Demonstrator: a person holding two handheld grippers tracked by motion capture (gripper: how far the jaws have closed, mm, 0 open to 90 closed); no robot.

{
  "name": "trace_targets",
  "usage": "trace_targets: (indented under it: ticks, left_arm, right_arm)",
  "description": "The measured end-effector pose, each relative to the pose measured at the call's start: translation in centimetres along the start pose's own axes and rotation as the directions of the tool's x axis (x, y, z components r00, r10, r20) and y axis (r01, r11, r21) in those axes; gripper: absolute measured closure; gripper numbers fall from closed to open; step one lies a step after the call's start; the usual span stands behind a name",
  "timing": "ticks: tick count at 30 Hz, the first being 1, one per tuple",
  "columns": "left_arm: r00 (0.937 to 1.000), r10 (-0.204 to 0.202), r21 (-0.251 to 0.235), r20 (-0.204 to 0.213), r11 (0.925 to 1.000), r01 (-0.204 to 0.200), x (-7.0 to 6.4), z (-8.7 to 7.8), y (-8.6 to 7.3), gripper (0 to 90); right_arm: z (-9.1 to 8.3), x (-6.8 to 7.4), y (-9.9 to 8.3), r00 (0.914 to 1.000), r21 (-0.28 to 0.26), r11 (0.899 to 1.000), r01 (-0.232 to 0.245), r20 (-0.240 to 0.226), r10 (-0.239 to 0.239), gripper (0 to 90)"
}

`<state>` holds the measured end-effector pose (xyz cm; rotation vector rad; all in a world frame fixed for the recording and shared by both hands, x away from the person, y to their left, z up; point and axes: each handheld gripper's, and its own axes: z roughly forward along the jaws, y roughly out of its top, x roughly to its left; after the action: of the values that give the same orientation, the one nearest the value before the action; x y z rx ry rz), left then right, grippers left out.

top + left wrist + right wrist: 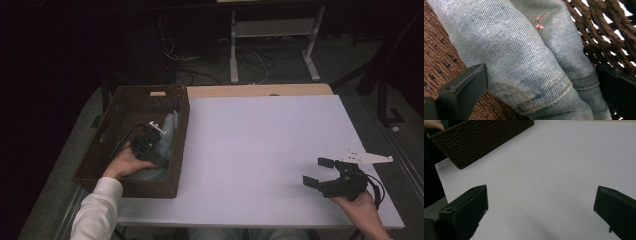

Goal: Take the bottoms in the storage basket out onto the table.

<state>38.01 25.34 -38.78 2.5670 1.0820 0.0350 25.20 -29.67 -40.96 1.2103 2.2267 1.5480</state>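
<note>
A pair of light blue denim jeans [169, 131] lies folded inside a dark brown wicker basket [183, 120] at the left end of the white table [250, 140]. My left gripper [152, 147] is down in the basket and open. In the left gripper view its jaws stand wide on either side of a hemmed denim leg [524, 50], which lies on the woven basket floor [439, 50]. My right gripper [317, 171] hovers open over the table's right front, with nothing between its jaws [541, 207].
The basket's woven wall [481, 137] shows at the upper left of the right gripper view, across bare white tabletop [564, 160]. Beyond the table's far edge are desk legs [234, 55] and cables on the floor.
</note>
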Motion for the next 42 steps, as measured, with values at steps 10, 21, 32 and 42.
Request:
trace_targets:
  ticks: [10,21,32,42]
  left_arm:
    - [0.9966,-0.068,0.031,0.045,0.9973,0.067,1.2,0.6,-0.1,0.0]
    - [0.9801,-0.16,0.064,0.117,0.9861,0.154,2.5,0.8,-0.4,6.8]
    - [0.977,-0.162,0.076,0.139,0.9854,0.153,2.8,0.2,-0.2,26.9]
    - [0.9724,-0.167,0.052,0.163,0.9856,0.161,3.2,-0.4,-0.3,47.1]
  right_arm:
    - [0.0,0.0,0.0,1.0,0.001,1.0,0.002,-0.002,-0.002,0.0]
    - [0.0,0.0,0.0,1.0,-0.001,1.0,0.0,-0.003,0.0,0.0]
    - [-0.1,0.1,0.0,1.0,-0.001,1.0,0.0,-0.003,0.0,0.0]
    - [-0.1,0.1,0.0,1.0,-0.003,1.0,0.001,-0.005,-0.001,0.0]
